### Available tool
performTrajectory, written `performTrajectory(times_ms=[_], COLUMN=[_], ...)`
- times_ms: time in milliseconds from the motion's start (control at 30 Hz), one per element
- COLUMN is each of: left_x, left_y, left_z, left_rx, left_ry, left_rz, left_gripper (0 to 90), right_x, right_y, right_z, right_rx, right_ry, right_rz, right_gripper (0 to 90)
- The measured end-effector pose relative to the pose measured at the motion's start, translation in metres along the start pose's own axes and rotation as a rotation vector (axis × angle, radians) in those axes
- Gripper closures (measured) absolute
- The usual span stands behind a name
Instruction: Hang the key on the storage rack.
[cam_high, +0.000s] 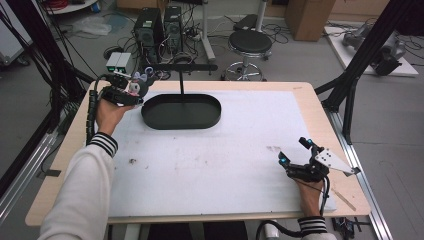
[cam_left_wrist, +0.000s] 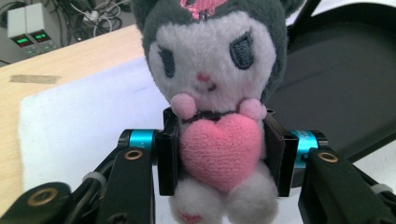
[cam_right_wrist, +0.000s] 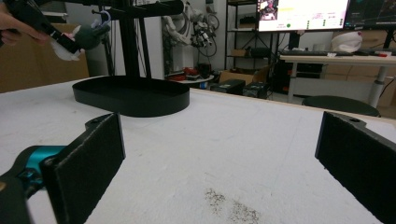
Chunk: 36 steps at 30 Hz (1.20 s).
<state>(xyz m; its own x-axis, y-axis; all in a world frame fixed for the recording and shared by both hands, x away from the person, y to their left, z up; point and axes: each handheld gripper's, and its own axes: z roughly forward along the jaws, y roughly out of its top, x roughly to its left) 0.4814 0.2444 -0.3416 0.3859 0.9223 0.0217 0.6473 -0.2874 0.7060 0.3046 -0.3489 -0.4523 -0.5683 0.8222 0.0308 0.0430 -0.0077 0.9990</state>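
Jaws of my left gripper (cam_left_wrist: 219, 161) are squeezing the plush toy (cam_left_wrist: 215, 93) beside the black tray (cam_high: 181, 111); my right gripper (cam_high: 295, 156) is resting wide open on the counter (cam_high: 210, 165).

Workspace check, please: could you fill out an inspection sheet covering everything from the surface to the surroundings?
Surface: white mat on a wooden table, with dark specks.
Job's things: plush toy; black oval tray with an upright stand.
Clutter: nothing seen.
Grippers: left claw shut on the plush toy beside the tray; right claw open, low over the mat.
Cables: black cable along the left forearm.
Surroundings: stool, computer towers, floor cables.
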Motion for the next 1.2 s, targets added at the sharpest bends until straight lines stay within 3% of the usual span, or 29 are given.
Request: performTrajectory(times_ms=[133, 200, 267, 300, 333, 367, 400, 433, 467, 500, 533, 567, 600, 633, 833, 1033, 1200], left_x=[-0.004, -0.004, -0.001, -0.001, 0.002, 0.004, 0.005, 0.005, 0.005, 0.001, 0.0, -0.002, -0.002, -0.005, -0.014, -0.023, -0.029], left_y=[0.0, -0.001, -0.003, -0.003, -0.006, -0.007, -0.011, -0.015, -0.015, -0.023, -0.028, -0.033, -0.033, -0.045, -0.089, -0.134, -0.159], left_z=[0.006, 0.007, 0.008, 0.008, 0.01, 0.01, 0.006, 0.001, 0.001, -0.016, -0.024, -0.031, -0.031, -0.043, -0.064, -0.073, -0.077], left_rx=[0.008, -0.016, -0.052, -0.052, -0.062, -0.065, -0.088, -0.142, -0.142, -0.244, -0.293, -0.341, -0.341, -0.411, -0.5, -0.577, -0.616], left_ry=[-0.005, -0.015, -0.076, -0.076, -0.165, -0.228, -0.322, -0.351, -0.351, -0.308, -0.284, -0.267, -0.267, -0.267, -0.28, -0.293, -0.298], left_rz=[0.007, 0.008, -0.011, -0.011, -0.064, -0.093, -0.131, -0.127, -0.127, -0.046, -0.001, 0.034, 0.034, 0.073, 0.12, 0.154, 0.154], left_gripper=[54.7, 51.1, 40.1, 29.3, 16.2, 4.4, 1.7, 1.7, 1.7, 1.7, 1.7, 1.7, 1.7, 1.7, 1.7, 1.7, 1.7], right_x=[0.0, 0.0, 0.0, 0.0, 0.0, 0.0, 0.001, 0.001, 0.001, 0.001, 0.001, 0.0, 0.001, 0.001, 0.001, 0.001, 0.002], right_y=[0.0, 0.0, 0.0, 0.0, 0.0, 0.0, 0.0, 0.0, 0.0, 0.0, 0.0, 0.0, 0.0, 0.0, 0.0, 0.0, 0.0], right_z=[0.0, 0.0, 0.0, 0.0, 0.0, 0.0, 0.0, 0.0, 0.0, 0.0, 0.0, 0.0, 0.0, 0.0, 0.0, 0.0, 0.001], right_rx=[0.003, 0.005, 0.004, 0.003, 0.003, 0.004, 0.004, 0.004, 0.004, 0.004, 0.005, 0.005, 0.005, 0.006, 0.004, 0.003, 0.006], right_ry=[0.001, 0.0, 0.0, 0.001, 0.001, 0.001, 0.001, 0.001, 0.0, 0.001, 0.0, -0.001, -0.001, -0.002, -0.001, -0.003, -0.002], right_rz=[-0.005, 0.0, -0.007, -0.007, -0.007, -0.006, -0.008, -0.012, -0.012, -0.011, -0.007, -0.009, -0.007, -0.006, -0.01, -0.013, -0.02], right_gripper=[0.5, 0.5, 0.5, 0.5, 0.5, 0.5, 0.5, 0.5, 0.5, 0.5, 0.5, 0.5, 0.5, 0.5, 0.5, 0.5, 0.5])
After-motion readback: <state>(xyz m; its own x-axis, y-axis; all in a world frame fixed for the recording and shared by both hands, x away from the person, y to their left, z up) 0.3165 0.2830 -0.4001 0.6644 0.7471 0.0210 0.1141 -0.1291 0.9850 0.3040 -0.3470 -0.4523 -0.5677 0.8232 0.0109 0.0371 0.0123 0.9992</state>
